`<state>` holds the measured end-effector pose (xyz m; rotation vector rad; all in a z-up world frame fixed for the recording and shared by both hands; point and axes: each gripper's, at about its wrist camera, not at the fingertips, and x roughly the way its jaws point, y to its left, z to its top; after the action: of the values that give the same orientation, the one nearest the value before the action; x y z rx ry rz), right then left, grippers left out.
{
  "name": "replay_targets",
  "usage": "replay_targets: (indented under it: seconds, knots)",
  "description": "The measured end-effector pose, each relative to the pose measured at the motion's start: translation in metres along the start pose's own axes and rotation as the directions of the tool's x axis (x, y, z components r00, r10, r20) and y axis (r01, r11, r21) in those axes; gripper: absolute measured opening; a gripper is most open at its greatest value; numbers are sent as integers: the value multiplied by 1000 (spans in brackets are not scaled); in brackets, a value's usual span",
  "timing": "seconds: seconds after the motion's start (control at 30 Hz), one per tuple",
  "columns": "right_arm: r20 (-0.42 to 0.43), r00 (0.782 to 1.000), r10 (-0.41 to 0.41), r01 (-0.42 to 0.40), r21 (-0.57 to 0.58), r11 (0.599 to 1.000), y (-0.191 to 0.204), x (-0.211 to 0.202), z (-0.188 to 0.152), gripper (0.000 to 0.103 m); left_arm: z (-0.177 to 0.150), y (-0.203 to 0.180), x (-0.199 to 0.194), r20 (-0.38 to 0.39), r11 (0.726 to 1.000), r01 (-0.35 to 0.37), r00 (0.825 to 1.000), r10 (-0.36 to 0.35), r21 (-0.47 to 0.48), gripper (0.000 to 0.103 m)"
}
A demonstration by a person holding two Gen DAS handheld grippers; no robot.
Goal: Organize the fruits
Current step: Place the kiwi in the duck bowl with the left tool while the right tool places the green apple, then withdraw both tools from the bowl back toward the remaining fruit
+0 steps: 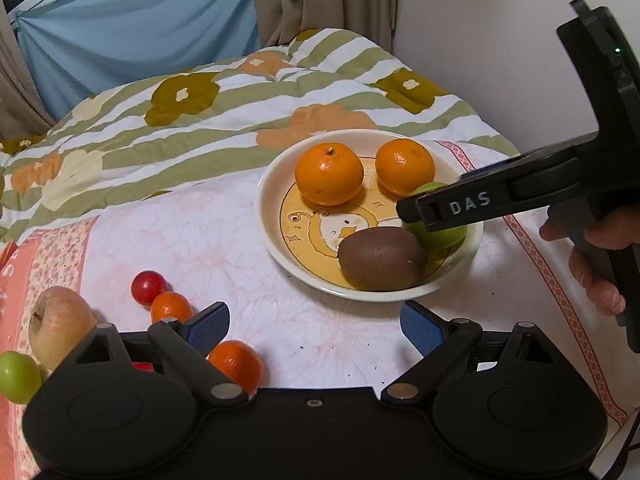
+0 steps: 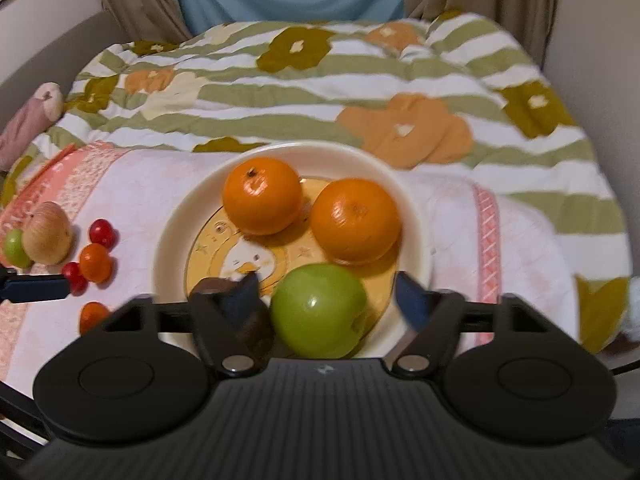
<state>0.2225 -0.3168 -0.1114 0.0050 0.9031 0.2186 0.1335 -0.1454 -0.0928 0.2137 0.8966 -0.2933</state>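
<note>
On the pink-and-white cloth (image 1: 224, 248) sits the cream plate (image 1: 269, 216) with a duck printed in its middle, and your right tool (image 2: 326, 294) hangs over its near edge with its jaws spread wide. The green apple (image 2: 320, 310) lies between them on the plate, and neither pad presses on it. Just left of it, the kiwi (image 1: 382, 258) is almost wholly hidden behind that tool's left finger in the right wrist view (the left wrist view shows it plainly, though there the apple is half covered by the tool's black arm). Two oranges (image 1: 329, 174) rest side by side at the plate's far side.

Your left tool (image 1: 314, 326) stands wide open and empty over bare cloth, near the plate. The loose fruit lies to its left: a pale apple (image 1: 60, 326), a small green fruit (image 1: 18, 376) cut off at the frame edge, a red cherry tomato (image 1: 148, 287) and two small orange ones (image 1: 171, 307), the nearer partly behind the tool's finger. Your hand (image 1: 596, 256) shows only as fingers at the right edge.
</note>
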Motion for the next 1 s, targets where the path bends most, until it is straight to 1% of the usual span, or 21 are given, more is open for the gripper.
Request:
replay_targets:
  seconds: [0.03, 0.1, 0.3, 0.4, 0.6, 0.77, 0.87, 0.9, 1.0]
  knots:
    - [14, 1000, -12, 12, -2, 1000, 1, -4, 0, 103, -1, 0, -2, 2, 1000, -2, 1000, 2, -3, 95]
    - [32, 999, -22, 22, 9, 1000, 0, -11, -1, 103, -1, 0, -5, 6, 1000, -7, 1000, 7, -6, 95]
    - [43, 998, -54, 53, 27, 998, -3, -30, -3, 103, -1, -2, -20, 29, 1000, -10, 1000, 10, -11, 95]
    - [58, 995, -78, 76, 32, 997, -3, -47, -4, 103, -1, -5, -33, 51, 1000, -15, 999, 15, -9, 95]
    - [85, 992, -98, 94, 50, 994, 3, -81, -4, 103, -4, -5, -64, 100, 999, -28, 994, 32, -34, 95]
    - [116, 988, -102, 96, 51, 994, 13, -107, -5, 103, -12, 1, -93, 138, 996, -54, 988, 63, -65, 95]
    - [132, 986, -97, 91, 50, 995, 22, -120, -2, 103, -18, 8, -108, 155, 993, -72, 984, 86, -97, 99]
    - [139, 986, -92, 86, 49, 995, 23, -124, -2, 103, -21, 11, -115, 165, 990, -85, 981, 103, -113, 103]
    - [161, 984, -73, 66, 50, 997, 32, -134, -2, 103, -27, 21, -128, 178, 981, -123, 973, 149, -148, 103]
